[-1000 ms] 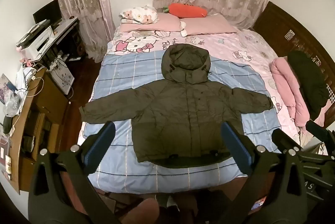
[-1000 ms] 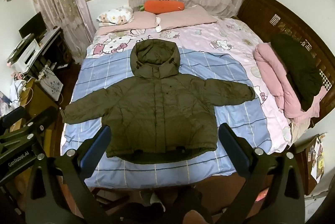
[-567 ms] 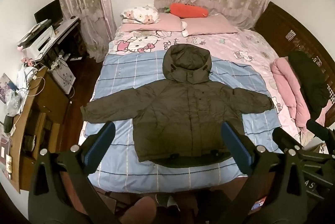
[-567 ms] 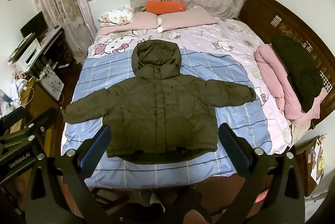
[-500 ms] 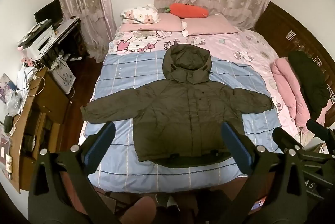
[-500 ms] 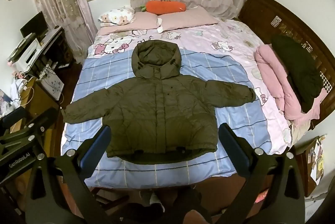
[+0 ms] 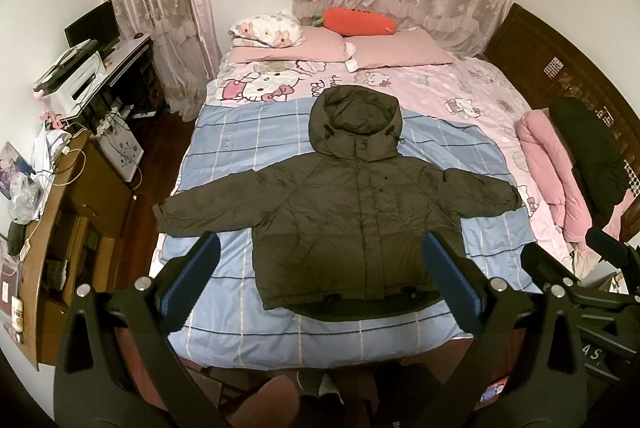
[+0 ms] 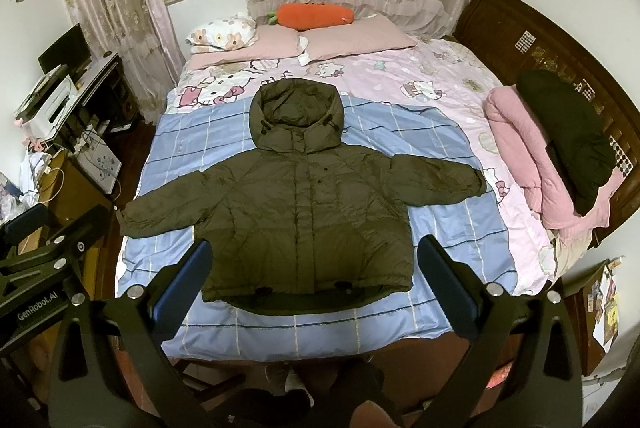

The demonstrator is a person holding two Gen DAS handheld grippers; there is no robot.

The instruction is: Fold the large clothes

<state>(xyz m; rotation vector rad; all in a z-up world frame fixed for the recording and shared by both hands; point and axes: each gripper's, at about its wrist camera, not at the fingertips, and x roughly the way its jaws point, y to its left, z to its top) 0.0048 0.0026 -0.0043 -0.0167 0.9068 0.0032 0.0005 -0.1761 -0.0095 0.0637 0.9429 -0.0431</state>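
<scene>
Hovering at the foot of the bed (image 7: 320,342), both tools up in the air, and honestly almost nothing has changed over the last second: the views have drifted a hair, that's all. My left gripper (image 7: 320,274) has its jaws spread wide, nothing between them. My right gripper (image 8: 316,270) is the same, wide apart and empty.

And there's the job: the dark olive hooded jacket (image 8: 304,208) lying flat on its back on the blue checked sheet (image 8: 440,228). Hood (image 8: 297,120) points toward the pillows (image 8: 352,40), both sleeves out to the sides, front closed, hem toward me with a strip of lining peeking out below it. It hasn't moved, no fold in it anywhere.

So what does this stillness mean? I read it as the line-up before the first fold: the garment is laid out and I haven't touched it yet. The left sleeve (image 7: 208,208) reaches right to the edge of the mattress, the right sleeve (image 8: 436,184) ends short of the pink bundle (image 8: 516,152) and dark garment (image 8: 568,136) by the headboard.

Probably a sleeve comes in first. It looks puffy, so I'd expect it to spring back unless pressed down.
</scene>
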